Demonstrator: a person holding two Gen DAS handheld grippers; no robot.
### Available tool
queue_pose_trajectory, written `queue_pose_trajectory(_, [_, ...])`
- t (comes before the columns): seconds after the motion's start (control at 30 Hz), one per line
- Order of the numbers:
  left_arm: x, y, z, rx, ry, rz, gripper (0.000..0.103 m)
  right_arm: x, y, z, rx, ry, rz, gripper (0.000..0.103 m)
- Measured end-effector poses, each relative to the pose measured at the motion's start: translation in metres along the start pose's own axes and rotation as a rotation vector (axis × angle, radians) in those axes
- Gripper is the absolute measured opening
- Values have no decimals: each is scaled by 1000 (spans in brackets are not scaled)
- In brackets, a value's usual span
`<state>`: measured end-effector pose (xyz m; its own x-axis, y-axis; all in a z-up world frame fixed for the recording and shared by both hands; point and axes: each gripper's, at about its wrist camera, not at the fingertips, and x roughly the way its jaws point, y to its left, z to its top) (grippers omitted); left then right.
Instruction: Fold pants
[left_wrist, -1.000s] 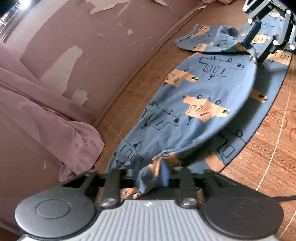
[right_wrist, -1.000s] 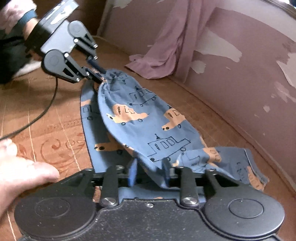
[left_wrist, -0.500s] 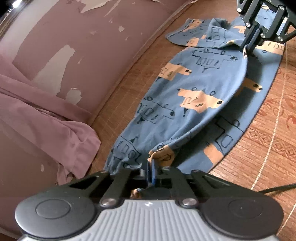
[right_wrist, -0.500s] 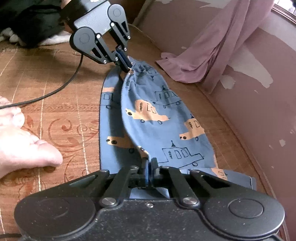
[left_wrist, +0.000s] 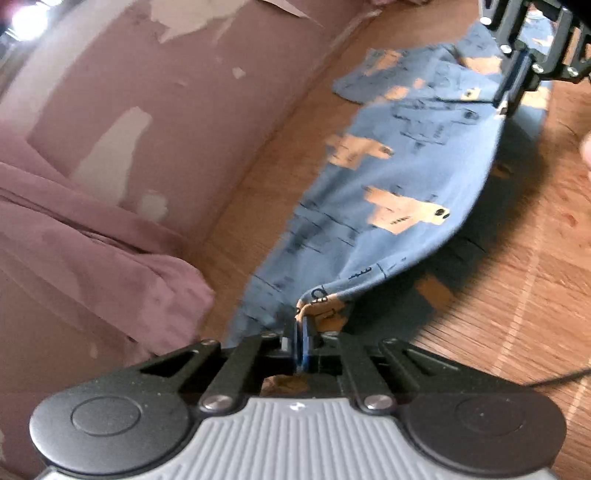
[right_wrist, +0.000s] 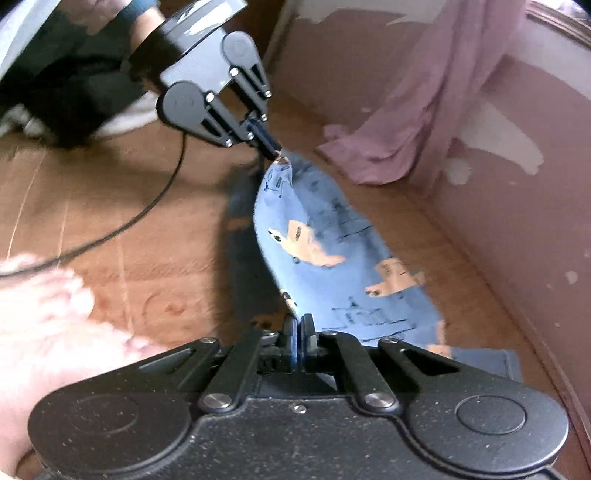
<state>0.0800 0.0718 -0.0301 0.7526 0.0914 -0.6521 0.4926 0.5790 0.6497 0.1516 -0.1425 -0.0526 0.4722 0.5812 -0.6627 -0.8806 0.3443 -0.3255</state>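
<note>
Blue pants (left_wrist: 399, 192) printed with orange vehicles hang stretched above a woven mat, one leg raised over the leg lying flat beneath. My left gripper (left_wrist: 301, 328) is shut on the cuff end of the raised leg. My right gripper (right_wrist: 297, 325) is shut on the same leg's edge near the waist. Each gripper shows in the other's view: the right gripper (left_wrist: 511, 99) at the top right, the left gripper (right_wrist: 275, 151) at the upper middle. The pants (right_wrist: 332, 251) sag between the two grips and cast a dark shadow on the lower leg.
A pink wall (left_wrist: 147, 92) with peeling paint runs along the mat's edge, and a pink cloth (left_wrist: 92, 236) hangs against it. A black cable (right_wrist: 140, 214) crosses the mat (right_wrist: 110, 258). A person's bare foot (right_wrist: 44, 314) rests at the left, dark clothing behind.
Both grippers have risen, lifting the upper leg off the mat and pulling it taut between them. A second ago both stood open around the fabric; they have since closed on it.
</note>
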Motion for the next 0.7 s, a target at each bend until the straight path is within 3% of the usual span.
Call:
queue_pose_trajectory(0.13, [8, -10, -4, 38, 38, -60, 4, 12, 0, -7, 35, 47, 41, 1])
queue_pose_trajectory(0.2, [9, -7, -4, 6, 59, -94, 15, 16, -4, -9, 69, 64, 57, 8])
queue_pose_trajectory(0.27, [6, -1, -3, -52, 60, -127, 36, 13, -11, -9, 128, 61, 74, 21])
queue_pose_trajectory(0.33, [-1, 5, 1, -125, 47, -144, 45, 3, -17, -13, 203, 44, 65, 30])
queue_pose_trajectory(0.43, [-12, 13, 16, -290, 30, -180, 59, -17, -33, -20, 317, 29, -16, 54])
queue_pose_trajectory(0.5, [-16, 18, 30, -414, -13, -240, 74, -34, -43, -30, 415, 21, -102, 81])
queue_pose_trajectory(0.57, [-17, 19, 48, -510, -65, -302, 88, -50, -50, -42, 522, 14, -209, 92])
queue_pose_trajectory(0.6, [-15, 18, 59, -554, -92, -339, 90, -57, -55, -48, 573, 11, -255, 99])
queue_pose_trajectory(0.7, [0, 9, 91, -682, -115, -470, 94, -78, -62, -74, 743, -25, -369, 102])
